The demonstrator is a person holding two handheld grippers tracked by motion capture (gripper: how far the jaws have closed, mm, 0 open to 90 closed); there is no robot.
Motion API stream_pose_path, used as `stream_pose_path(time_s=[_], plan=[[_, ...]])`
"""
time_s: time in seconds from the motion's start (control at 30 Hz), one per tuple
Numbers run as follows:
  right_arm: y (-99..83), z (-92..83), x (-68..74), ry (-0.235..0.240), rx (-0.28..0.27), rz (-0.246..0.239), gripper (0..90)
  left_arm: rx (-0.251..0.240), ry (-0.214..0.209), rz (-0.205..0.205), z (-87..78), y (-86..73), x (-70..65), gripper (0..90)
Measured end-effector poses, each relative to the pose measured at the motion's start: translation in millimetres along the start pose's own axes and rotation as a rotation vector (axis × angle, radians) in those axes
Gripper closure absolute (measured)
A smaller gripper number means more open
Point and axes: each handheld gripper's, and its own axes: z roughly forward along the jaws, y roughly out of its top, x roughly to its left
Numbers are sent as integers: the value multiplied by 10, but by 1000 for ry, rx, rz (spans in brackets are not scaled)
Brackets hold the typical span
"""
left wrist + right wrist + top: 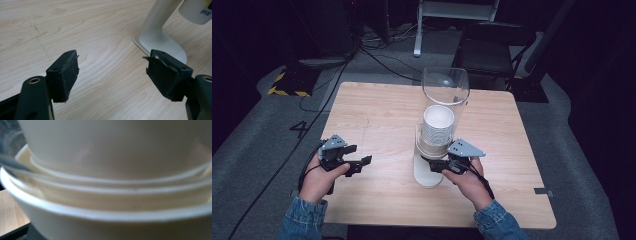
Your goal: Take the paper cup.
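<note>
Paper cups are stacked inside a clear upright tube on a white stand, and that dispenser is placed near the middle of the wooden table, toward the person's right side.

At the left of the high view, the left gripper is held low over the table, well apart from the stand. In the left gripper view its two black pads are seen spread wide with only bare wood between them, so it is open and empty. The foot of the stand is seen off to the upper right of that view, with the bottom of a cup above it.

Further right, the right gripper is pressed up against the lower end of the cup stack, just above the stand's foot. Its own jaws cannot be made out in any view. In the right gripper view, stacked cup rims are seen very close and blurred. The jaws are judged to be closed, probably on the lowest cup's rim, though the contact itself is hidden.

The stack's long axis is vertical, and the cups are released from the bottom. The right hand is by far the nearer, so a straight downward pull along that axis is judged to be what comes next.
</note>
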Motion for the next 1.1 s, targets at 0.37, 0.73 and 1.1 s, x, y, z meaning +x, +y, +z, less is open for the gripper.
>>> stream_pose_path(time_s=[0.37, 0.73, 1.1], plan=[[-15, -9, 15, -7, -1, -2, 305, 2, -4, -1, 4, -2, -9, 252], [-26, -20, 31, -11, 4, 1, 307, 6, -10, 6, 5, 1, -13, 252], [-47, -41, 41, -5, 11, 18, 310, 7, -13, 7, 6, 0, -18, 252]])
